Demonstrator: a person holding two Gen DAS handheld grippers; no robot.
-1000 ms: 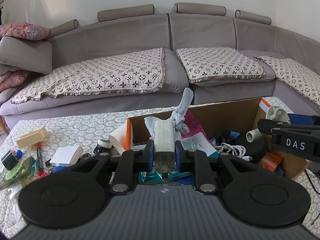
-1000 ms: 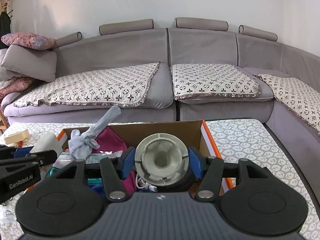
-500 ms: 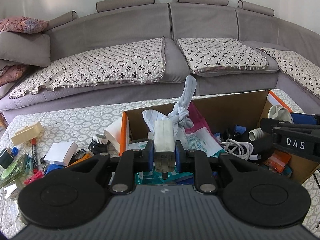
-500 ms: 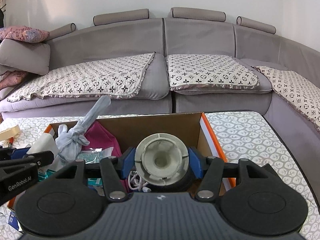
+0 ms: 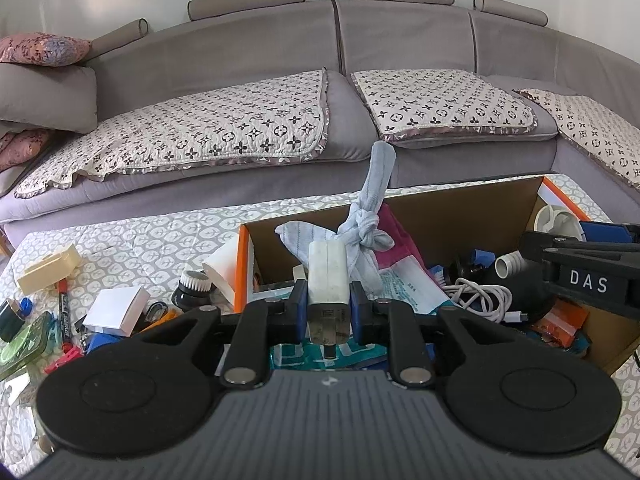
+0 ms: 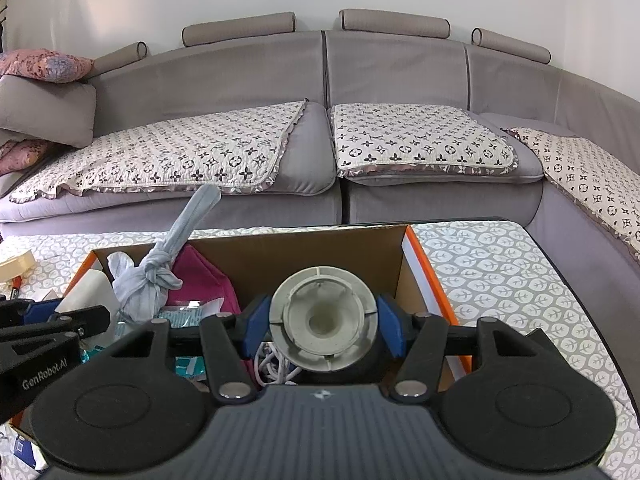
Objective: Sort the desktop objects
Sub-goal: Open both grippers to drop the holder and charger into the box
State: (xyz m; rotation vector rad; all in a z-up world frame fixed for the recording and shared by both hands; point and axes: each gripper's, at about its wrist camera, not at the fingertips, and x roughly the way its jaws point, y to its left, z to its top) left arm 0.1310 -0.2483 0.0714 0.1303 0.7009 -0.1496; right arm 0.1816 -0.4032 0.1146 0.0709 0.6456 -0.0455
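Note:
My left gripper is shut on a white plug charger, held over the left part of an open cardboard box with orange edges. My right gripper is shut on a round grey-white plastic fitting, held over the right part of the same box. The box holds a knotted grey cloth, a magenta pouch, a white coiled cable and packets. Each gripper shows at the edge of the other's view.
Loose items lie on the patterned tablecloth left of the box: a white square box, a red marker, a cream holder, a round brush, a green case. A grey sofa stands behind the table.
Both grippers have moved forward and lower over the box with their objects still held; the box looks nearer in both views.

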